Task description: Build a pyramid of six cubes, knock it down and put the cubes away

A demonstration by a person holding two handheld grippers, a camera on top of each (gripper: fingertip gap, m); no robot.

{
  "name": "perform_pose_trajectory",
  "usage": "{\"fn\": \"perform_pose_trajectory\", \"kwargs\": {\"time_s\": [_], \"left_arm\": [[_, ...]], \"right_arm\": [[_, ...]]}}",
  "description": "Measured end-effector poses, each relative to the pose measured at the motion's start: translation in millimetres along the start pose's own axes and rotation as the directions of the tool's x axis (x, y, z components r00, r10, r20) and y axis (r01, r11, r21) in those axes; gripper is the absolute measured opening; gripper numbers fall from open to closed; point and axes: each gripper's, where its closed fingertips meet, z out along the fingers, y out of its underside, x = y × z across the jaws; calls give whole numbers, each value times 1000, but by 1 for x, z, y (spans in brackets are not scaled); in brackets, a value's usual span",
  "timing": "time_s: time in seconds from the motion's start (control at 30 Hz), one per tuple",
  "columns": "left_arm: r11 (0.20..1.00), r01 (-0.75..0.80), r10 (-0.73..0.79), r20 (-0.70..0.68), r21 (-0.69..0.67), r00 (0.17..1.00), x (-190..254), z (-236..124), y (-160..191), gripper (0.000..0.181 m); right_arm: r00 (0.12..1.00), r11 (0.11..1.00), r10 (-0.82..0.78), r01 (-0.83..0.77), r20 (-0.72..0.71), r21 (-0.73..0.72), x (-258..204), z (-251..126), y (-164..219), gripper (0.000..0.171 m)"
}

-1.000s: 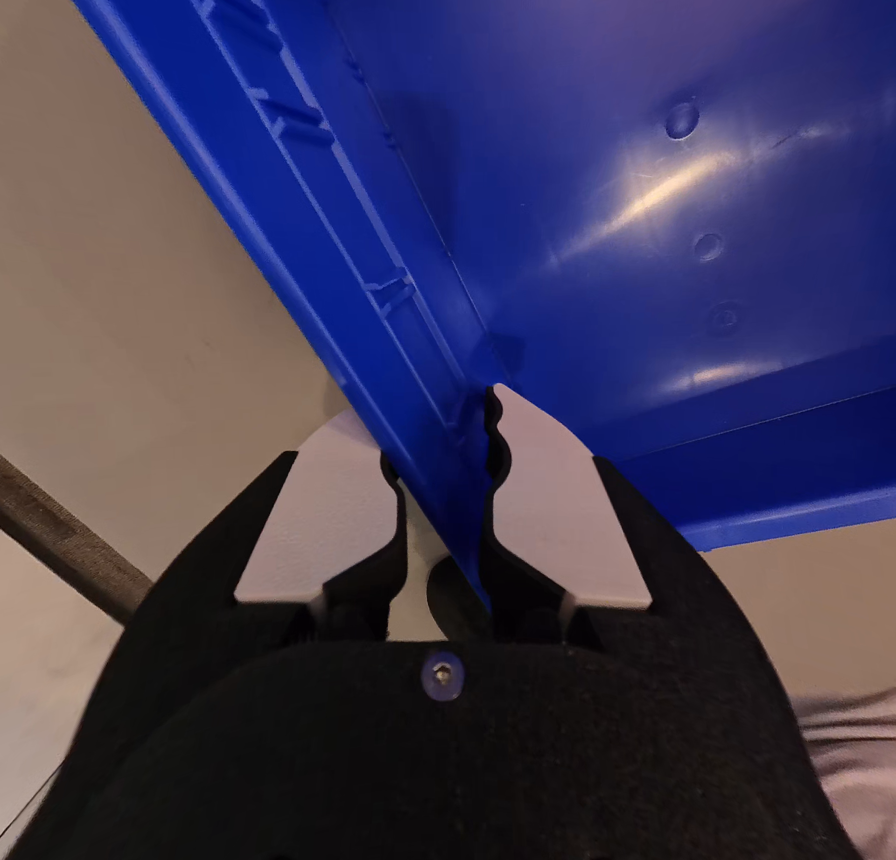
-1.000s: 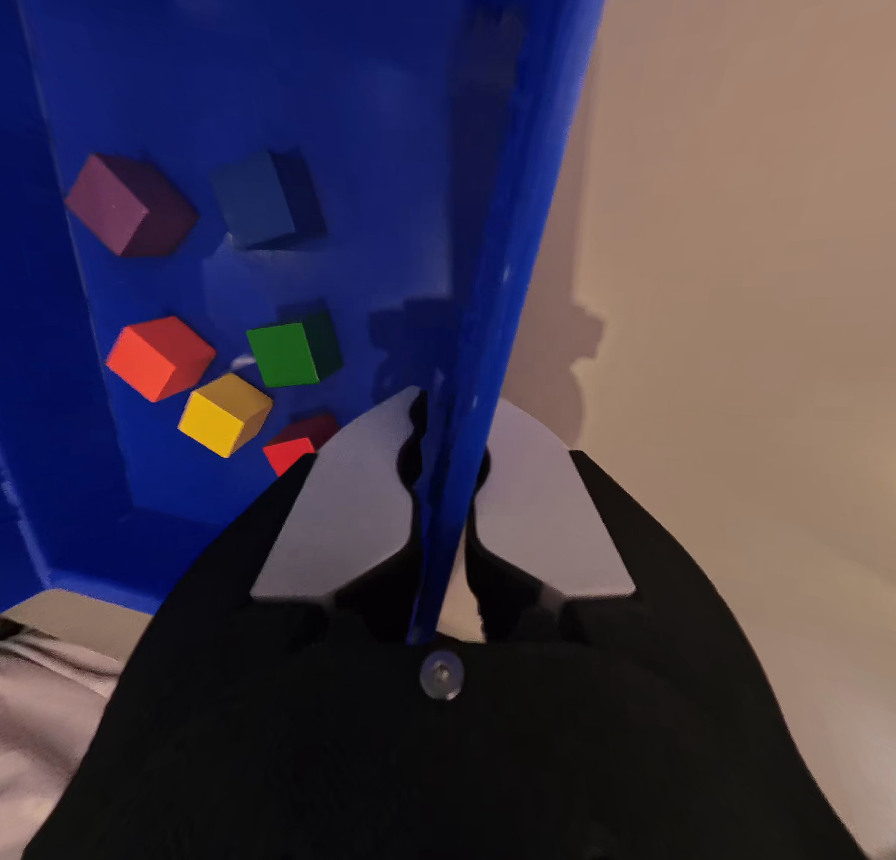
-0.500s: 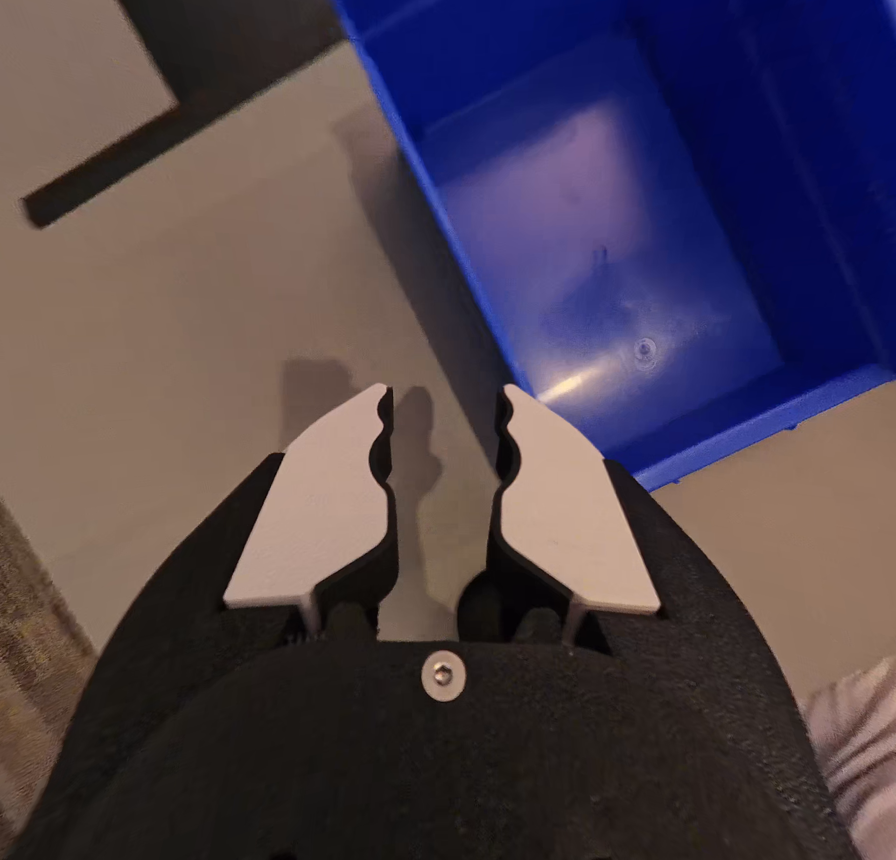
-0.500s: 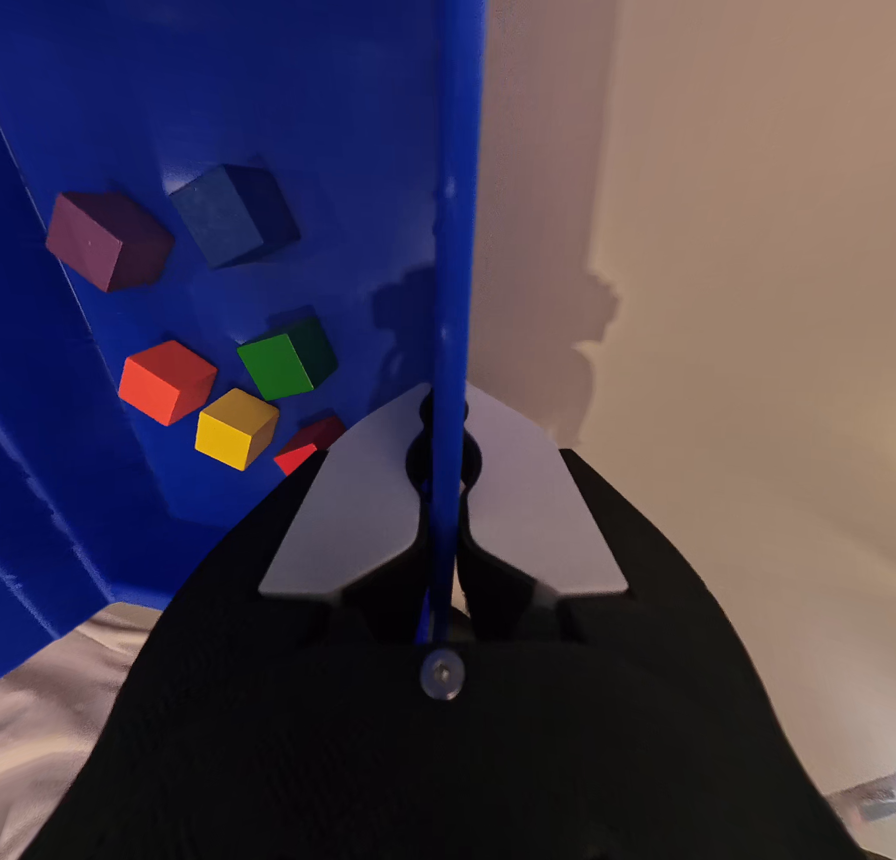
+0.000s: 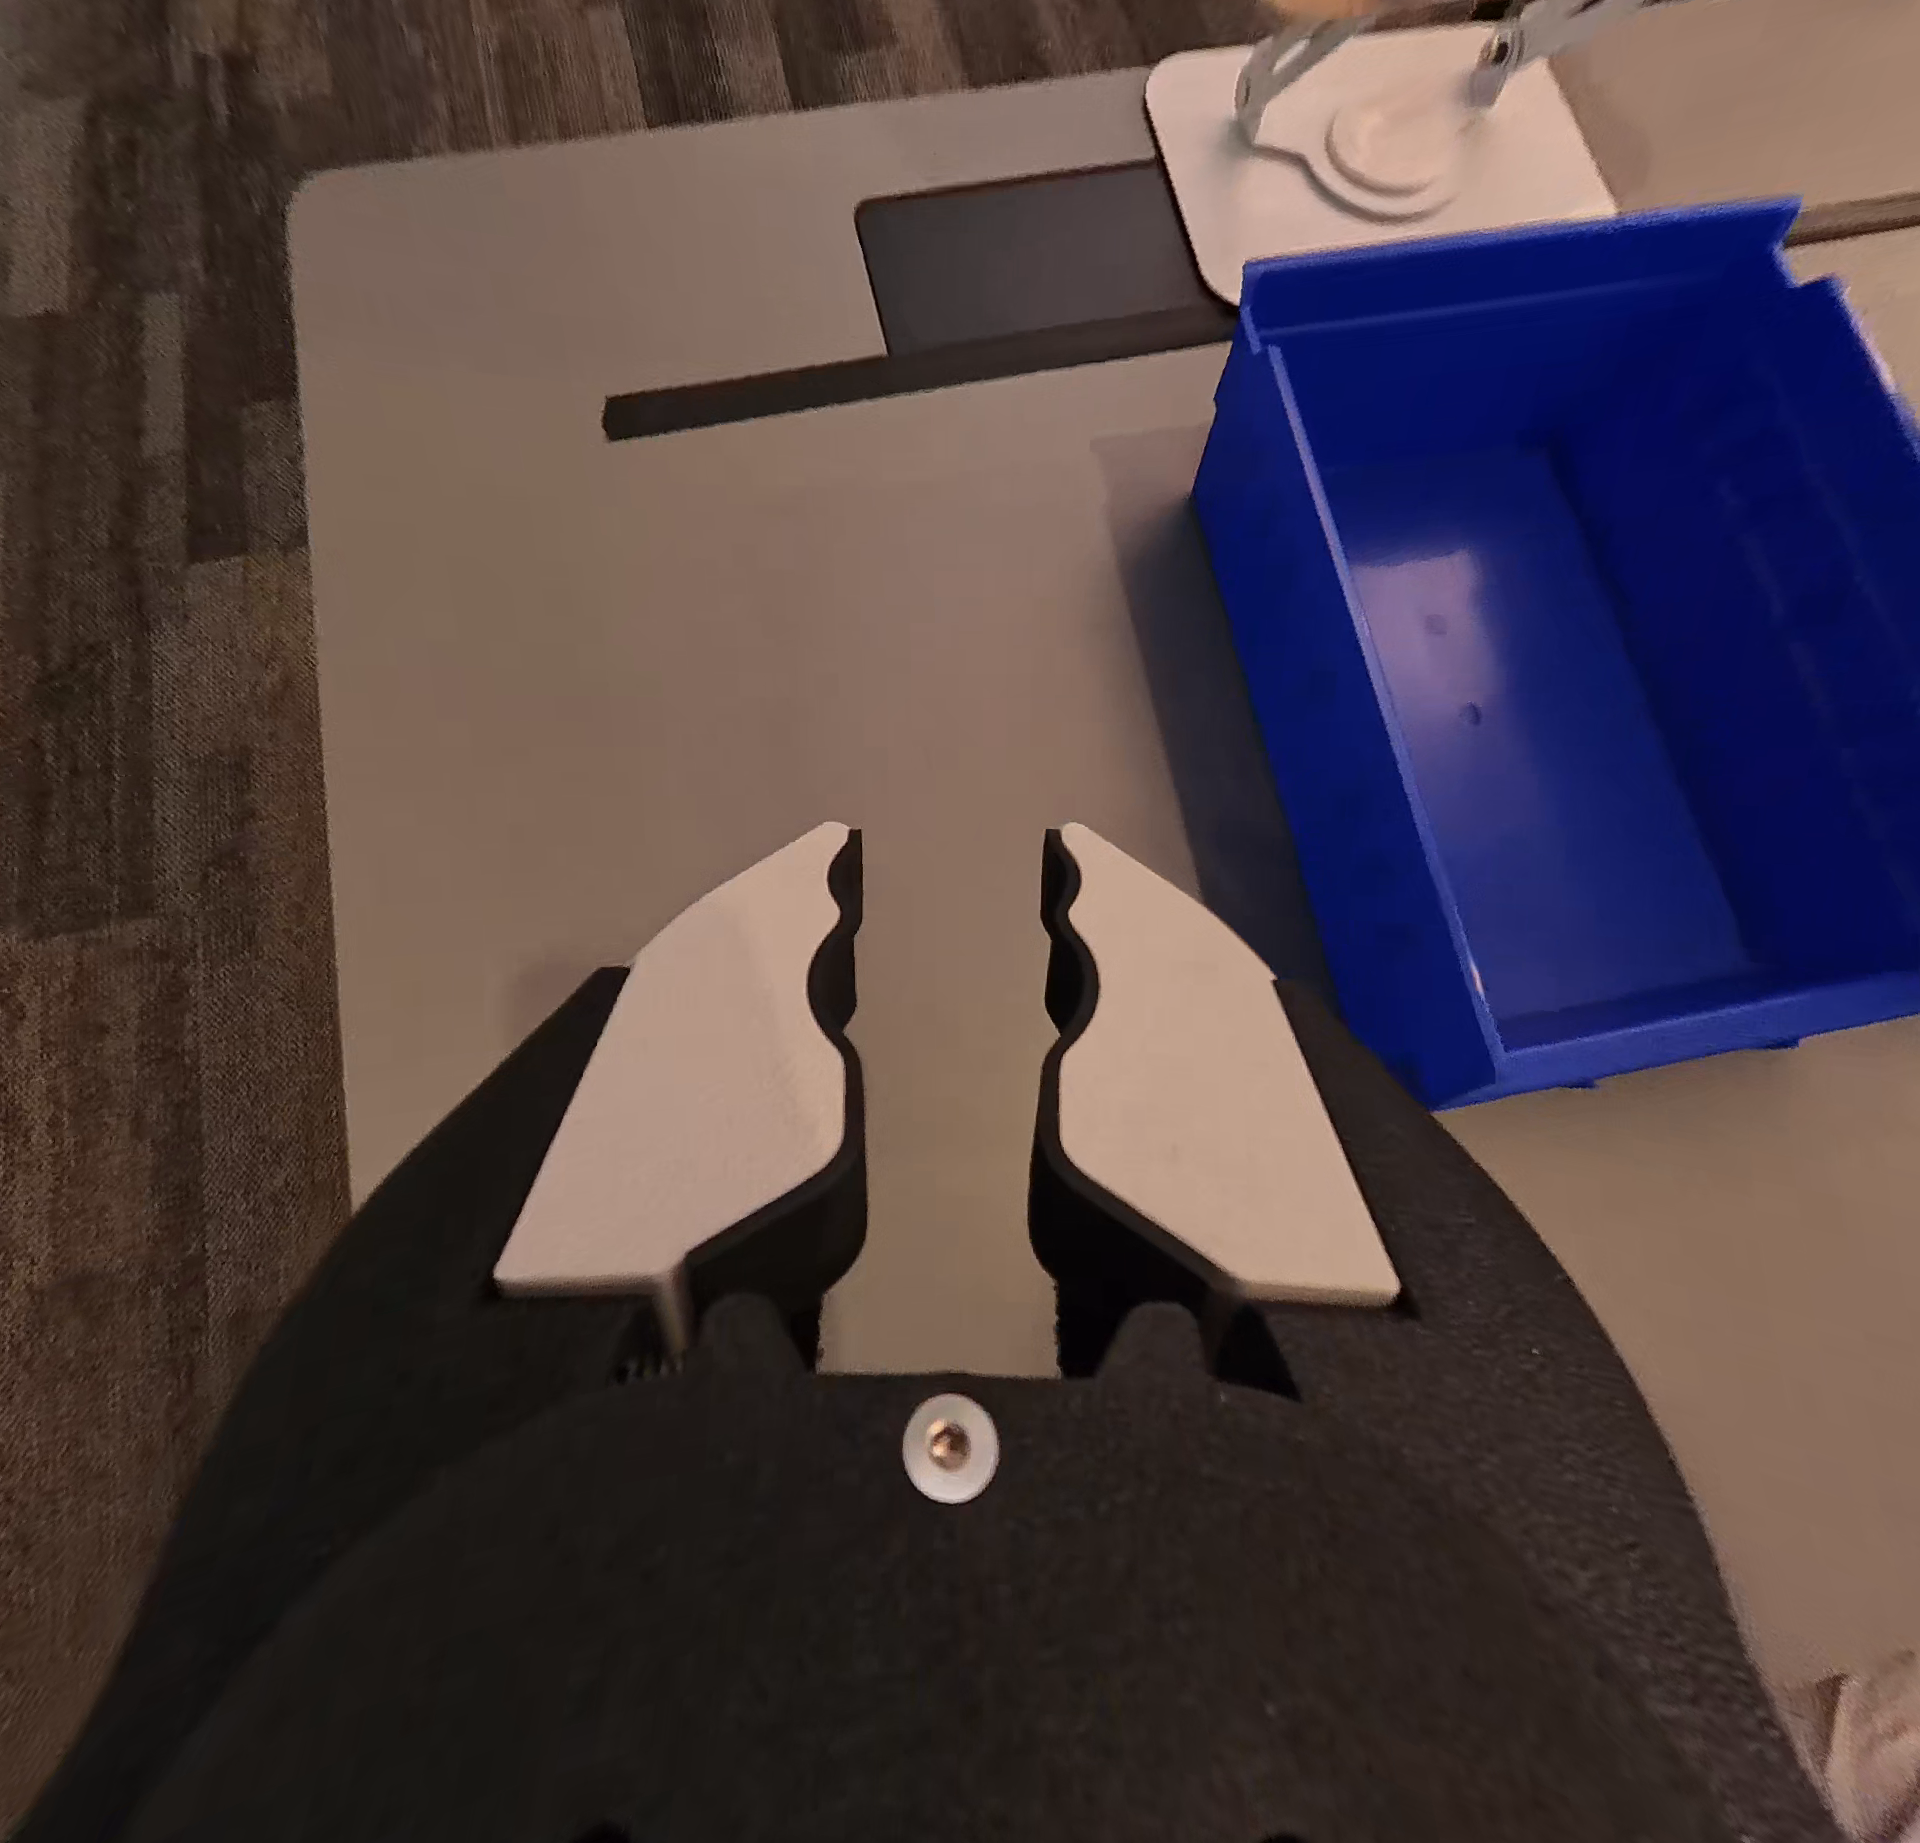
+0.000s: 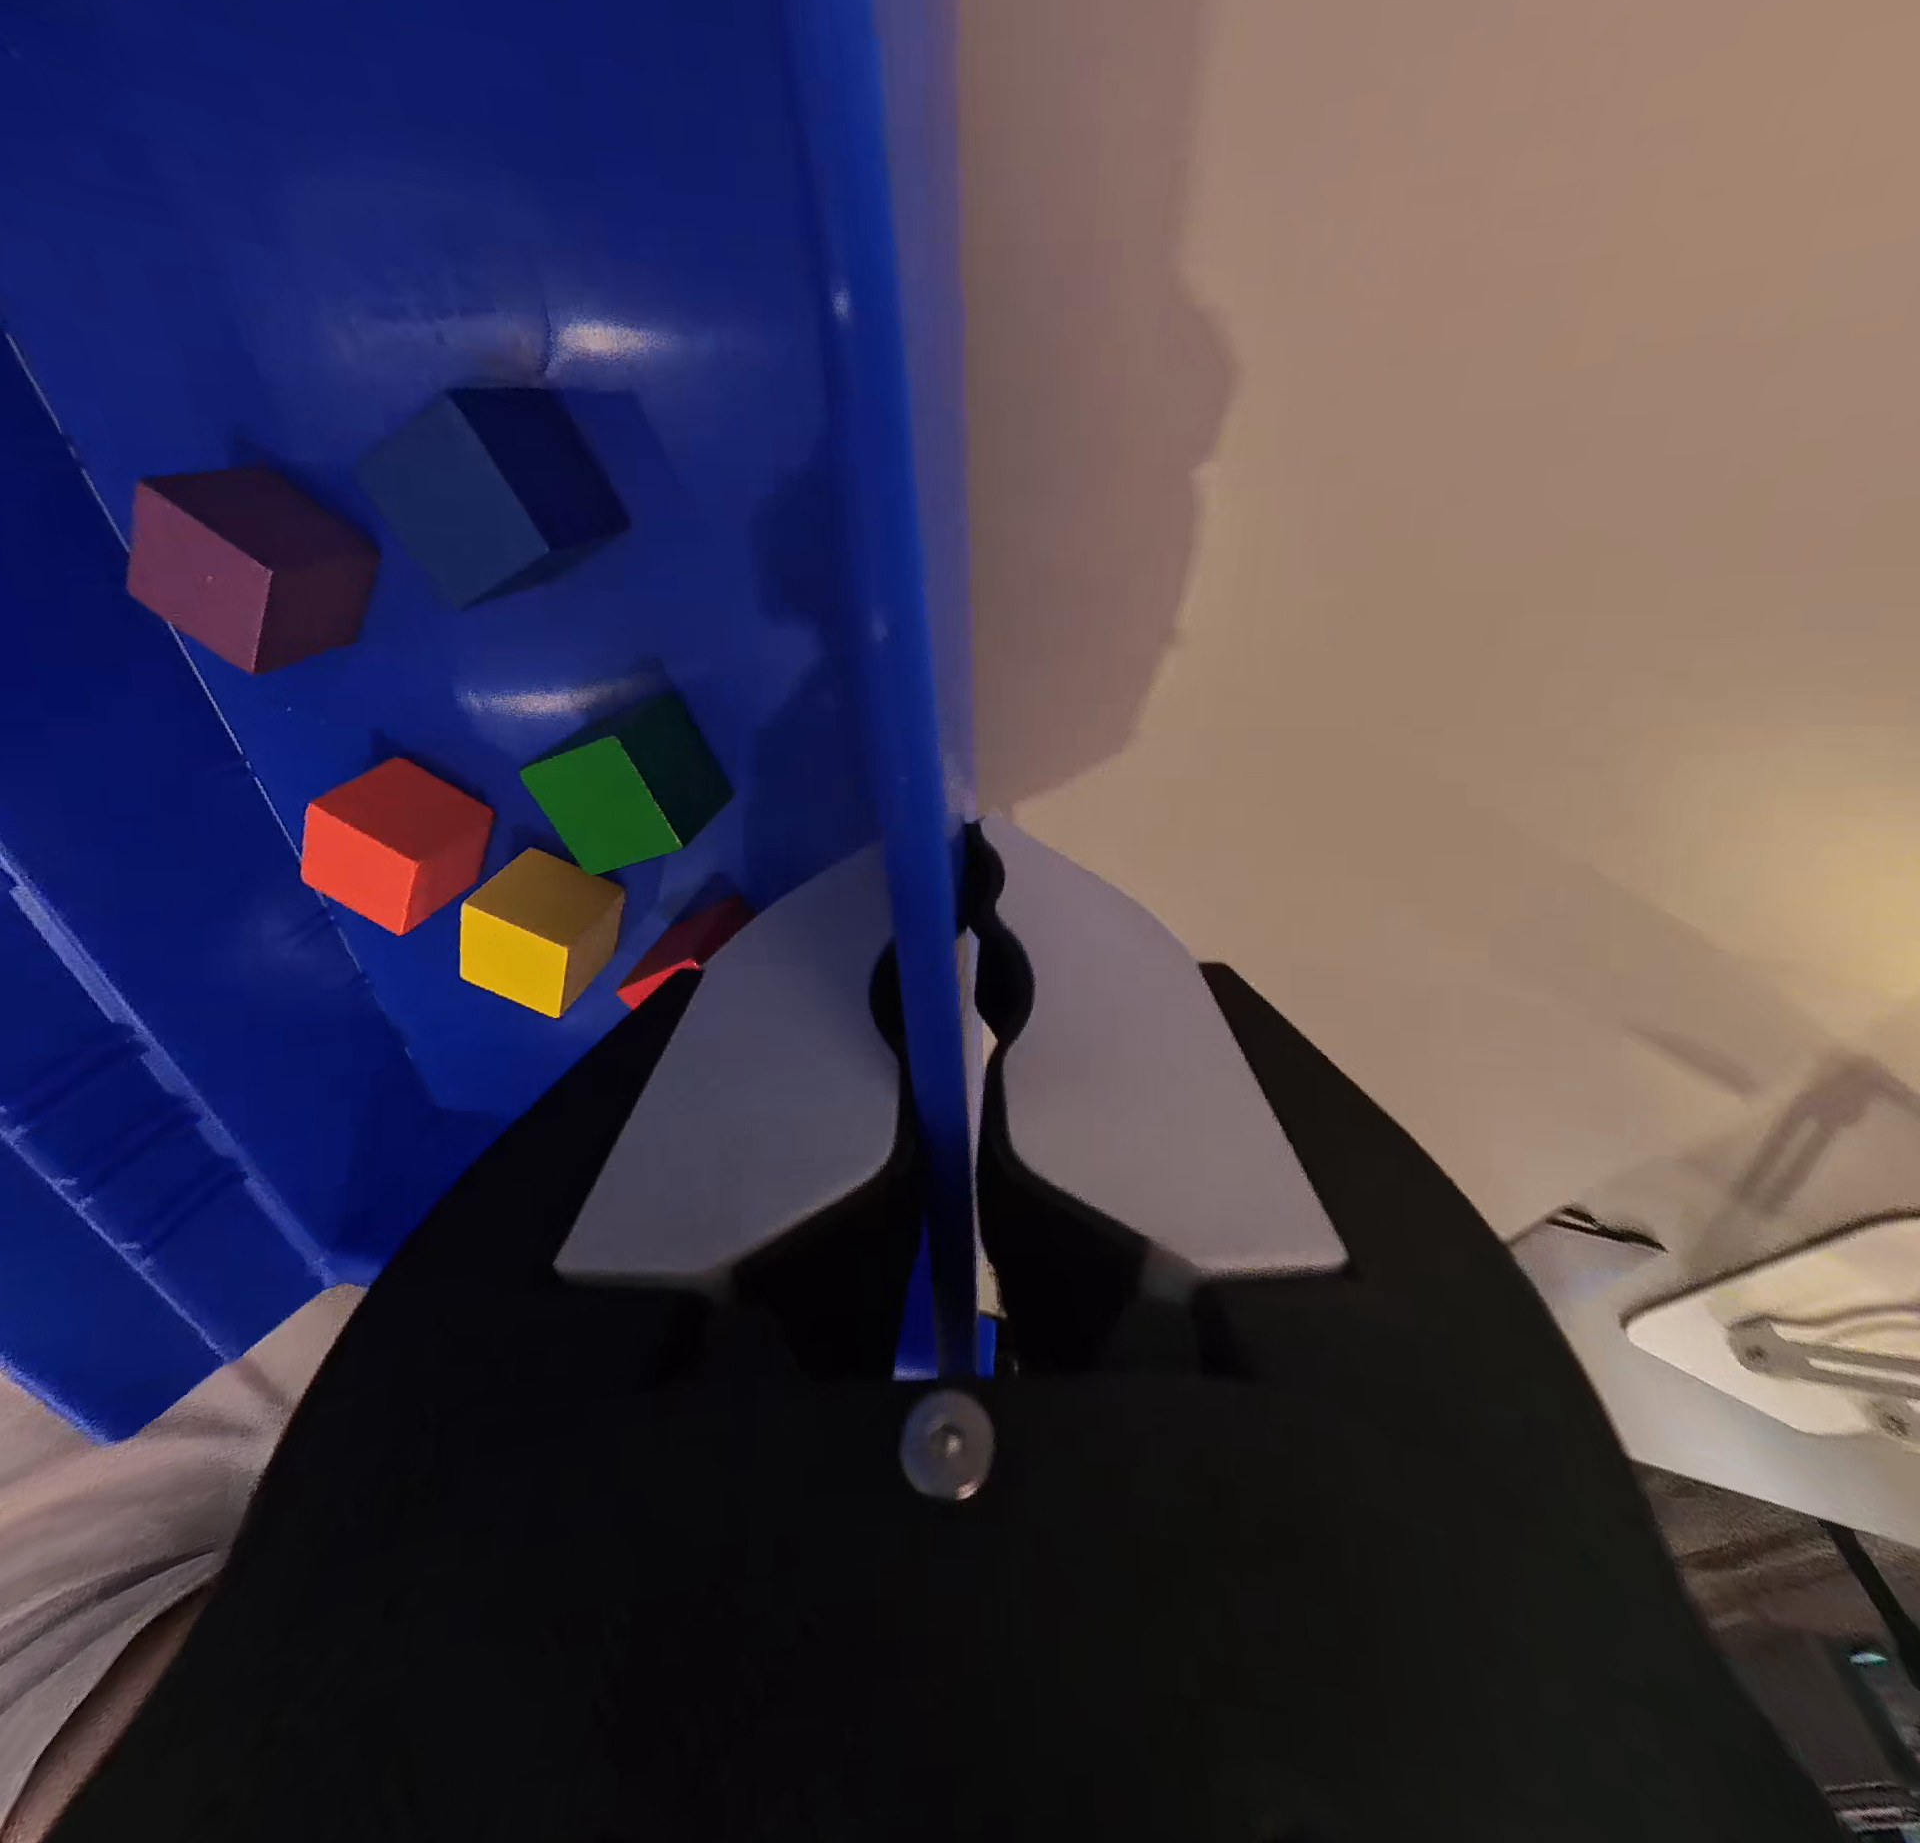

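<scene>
The right claw [image 6: 940, 900] grips the blue bin's [image 6: 499, 183] side wall, six coloured cubes [image 6: 540, 931] inside. Left of the bin, the left claw [image 5: 951, 837] hangs open and empty above the grey worktop [image 5: 675, 598].

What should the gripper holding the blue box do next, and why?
Probably let go of the wall. The right gripper is shut on the blue bin's side wall, the six cubes lie inside, like the yellow cube, and the left gripper is open, clear of the bin.
</scene>
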Motion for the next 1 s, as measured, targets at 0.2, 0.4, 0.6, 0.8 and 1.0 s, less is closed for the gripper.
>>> {"fn": "perform_pose_trajectory", "kwargs": {"time_s": [0.2,0.4,0.6,0.8,1.0], "left_arm": [[992,5,-11,53,127,999,0,-31,-17,32],[980,18,-42,115,199,992,4,-63,-20,32],[958,124,-204,313,257,927,-43,-108,5,36],[880,203,-346,285,430,894,-62,-155,19,26],[878,170,-312,266,447,912,-56,-159,17,26]], "right_arm": [[998,995,-68,69,-17,69,-78,-98,-55,6],[972,964,-233,230,8,132,-234,-112,-144,5],[926,934,-340,312,164,174,-393,-60,-214,7],[892,927,-364,320,267,196,-498,-15,-253,6],[887,920,-385,349,256,175,-555,27,-270,7]]}}
